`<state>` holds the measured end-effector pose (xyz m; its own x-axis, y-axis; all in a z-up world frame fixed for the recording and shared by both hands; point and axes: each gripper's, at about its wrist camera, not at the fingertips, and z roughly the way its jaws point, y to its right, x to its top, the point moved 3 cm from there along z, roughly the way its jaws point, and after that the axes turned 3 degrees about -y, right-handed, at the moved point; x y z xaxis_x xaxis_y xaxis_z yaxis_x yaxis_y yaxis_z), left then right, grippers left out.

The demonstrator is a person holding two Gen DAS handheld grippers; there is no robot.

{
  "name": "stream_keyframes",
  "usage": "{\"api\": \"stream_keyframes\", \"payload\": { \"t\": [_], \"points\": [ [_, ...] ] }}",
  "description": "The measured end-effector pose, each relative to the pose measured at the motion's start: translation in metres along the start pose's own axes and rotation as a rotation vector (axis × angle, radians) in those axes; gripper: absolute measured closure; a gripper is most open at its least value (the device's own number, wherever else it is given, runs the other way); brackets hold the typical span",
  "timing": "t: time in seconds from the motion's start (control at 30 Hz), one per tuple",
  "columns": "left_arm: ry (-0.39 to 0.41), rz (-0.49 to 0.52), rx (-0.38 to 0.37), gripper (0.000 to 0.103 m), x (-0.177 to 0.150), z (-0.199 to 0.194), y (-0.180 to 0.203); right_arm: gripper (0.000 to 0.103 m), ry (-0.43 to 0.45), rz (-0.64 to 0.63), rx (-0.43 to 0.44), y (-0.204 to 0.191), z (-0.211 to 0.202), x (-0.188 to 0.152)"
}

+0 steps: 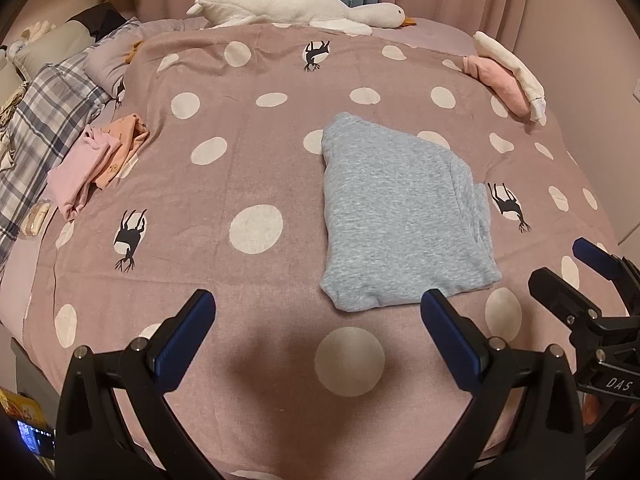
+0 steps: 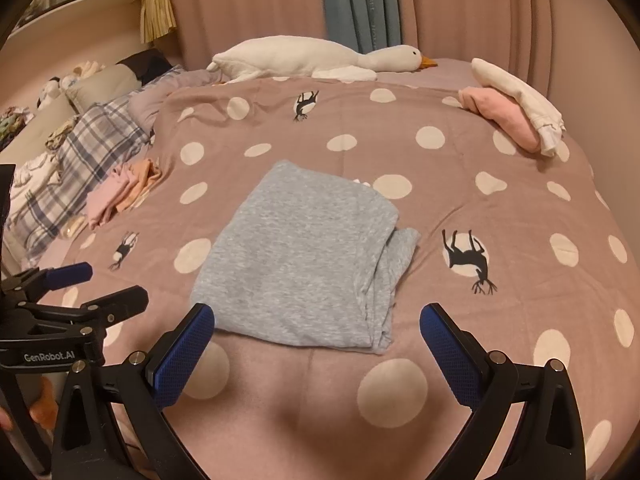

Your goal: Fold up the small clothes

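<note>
A grey garment (image 1: 400, 216) lies folded flat on the polka-dot bedspread (image 1: 248, 168); it also shows in the right wrist view (image 2: 300, 256), with loose layers along its right side. My left gripper (image 1: 318, 304) is open and empty, just short of the garment's near edge and left of it. My right gripper (image 2: 316, 318) is open and empty, its jaws straddling the garment's near edge without touching. The right gripper also shows at the right edge of the left wrist view (image 1: 576, 272), and the left gripper at the left edge of the right wrist view (image 2: 104, 284).
A folded pink and orange pile (image 1: 96, 160) lies at the left of the bed. A rolled pink and white pile (image 1: 508, 76) lies at the far right. A white plush goose (image 1: 296, 10) lies along the head of the bed. A plaid blanket (image 1: 36, 120) lies at the left.
</note>
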<state>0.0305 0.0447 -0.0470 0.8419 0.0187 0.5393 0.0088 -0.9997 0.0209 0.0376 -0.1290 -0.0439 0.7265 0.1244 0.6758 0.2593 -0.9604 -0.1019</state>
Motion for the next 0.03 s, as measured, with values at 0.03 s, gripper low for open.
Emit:
{"api": "stream_keyframes", "payload": {
  "t": [0.03],
  "points": [
    [-0.002,-0.005,0.002,0.000,-0.0005,0.0000,0.0001,0.001,0.001,0.001,0.002,-0.0001,-0.0001,0.0000]
  ]
}}
